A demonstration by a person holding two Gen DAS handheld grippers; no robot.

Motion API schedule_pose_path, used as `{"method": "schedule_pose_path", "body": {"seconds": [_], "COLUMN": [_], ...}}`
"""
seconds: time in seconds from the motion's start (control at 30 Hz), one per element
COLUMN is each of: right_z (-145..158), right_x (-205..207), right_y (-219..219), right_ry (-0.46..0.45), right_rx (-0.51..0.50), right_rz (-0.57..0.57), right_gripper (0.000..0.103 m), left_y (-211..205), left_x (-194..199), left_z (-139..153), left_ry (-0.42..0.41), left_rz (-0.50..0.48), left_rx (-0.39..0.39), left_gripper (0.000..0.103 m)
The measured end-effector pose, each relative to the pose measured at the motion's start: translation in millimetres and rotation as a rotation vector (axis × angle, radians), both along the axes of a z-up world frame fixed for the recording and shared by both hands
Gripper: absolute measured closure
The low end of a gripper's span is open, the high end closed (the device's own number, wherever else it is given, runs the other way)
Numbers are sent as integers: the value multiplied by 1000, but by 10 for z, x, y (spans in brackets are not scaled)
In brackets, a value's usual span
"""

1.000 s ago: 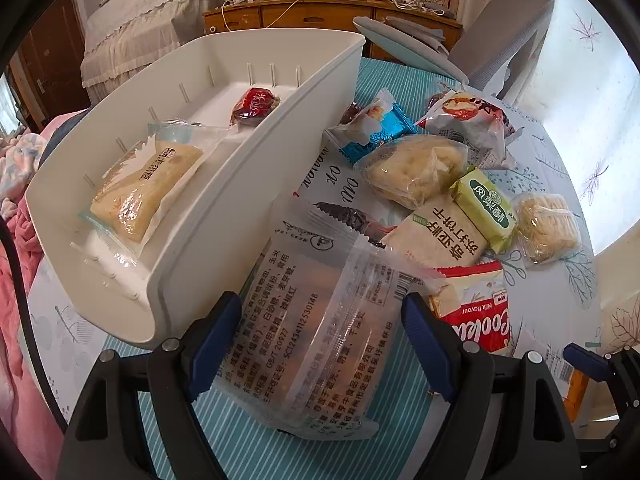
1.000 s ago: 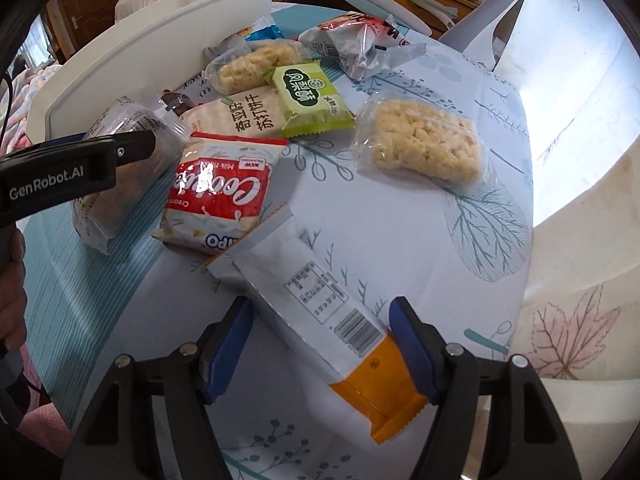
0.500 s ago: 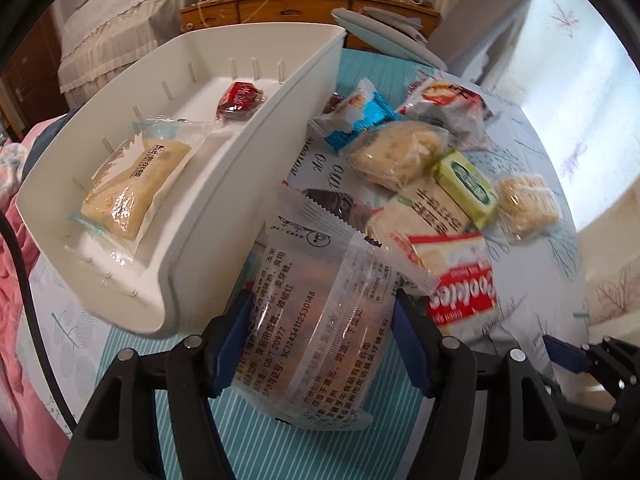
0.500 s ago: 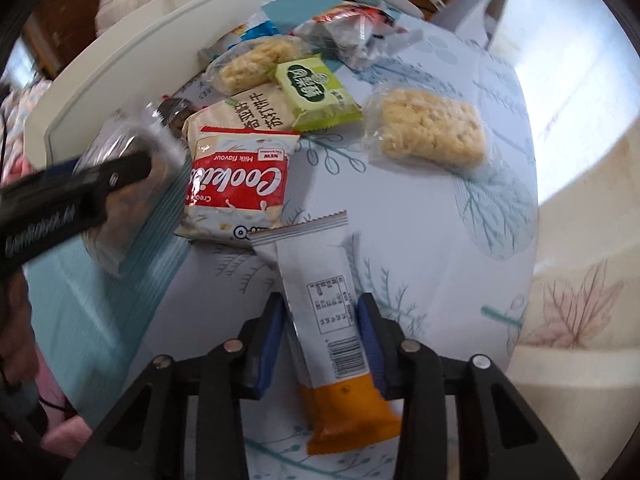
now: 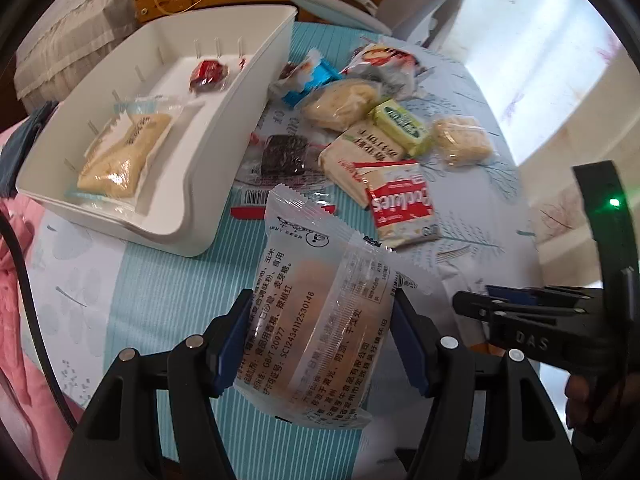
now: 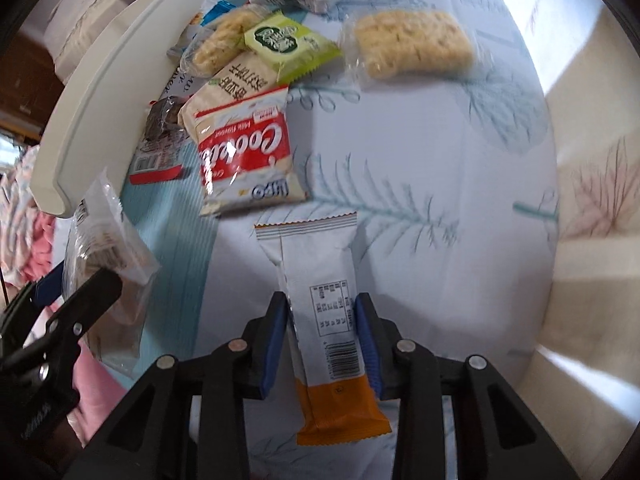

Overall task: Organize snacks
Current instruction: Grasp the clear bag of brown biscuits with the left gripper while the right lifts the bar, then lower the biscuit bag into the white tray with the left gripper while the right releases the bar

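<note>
The clear plastic-wrapped cake packet [image 5: 316, 320] is clamped in the left tool [image 5: 320, 340]; the white-and-orange wrapped bar [image 6: 324, 320] is clamped in the right tool [image 6: 322, 324]. Both should be carried level over the white plastic bin's [image 5: 224, 128] rim and released low.

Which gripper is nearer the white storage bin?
Left. The left gripper, clamping a clear snack packet, is just below the white bin; the right gripper, holding a white-and-orange bar, is farther off.

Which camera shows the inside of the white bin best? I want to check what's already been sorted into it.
The left wrist view: it looks down into the white bin, showing a yellowish snack pack and a small red-wrapped snack inside. The right wrist view shows only the bin's outer wall and rim at upper left, none of its contents.
</note>
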State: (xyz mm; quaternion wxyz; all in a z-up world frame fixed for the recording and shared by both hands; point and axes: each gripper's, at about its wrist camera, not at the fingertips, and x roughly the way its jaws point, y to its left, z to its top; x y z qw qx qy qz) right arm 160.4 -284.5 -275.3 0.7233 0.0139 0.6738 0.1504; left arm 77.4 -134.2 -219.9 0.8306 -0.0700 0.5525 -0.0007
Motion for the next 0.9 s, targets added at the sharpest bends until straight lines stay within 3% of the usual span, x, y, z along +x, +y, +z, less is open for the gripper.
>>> {"method": "schedule_pose_path", "body": {"seconds": [0.33,0.63,0.9], "right_z": [252,658,905], "right_x": [-158,-214,-255], "right_y": [-25,192,404], "right_ry": [45,-34,-66], "right_rx": [109,147,194], "right_rz": [-28,9,-93], "right_gripper": [69,69,69], "left_y": [8,365,634], "left_x": [-211,-257,-211], "left_z": [543,1019,1449], "left_ry": [-40,-97,-193], "left_rz": [-107,-114,-225], "left_rx": [-27,-99,-87], "left_gripper": [39,39,39]}}
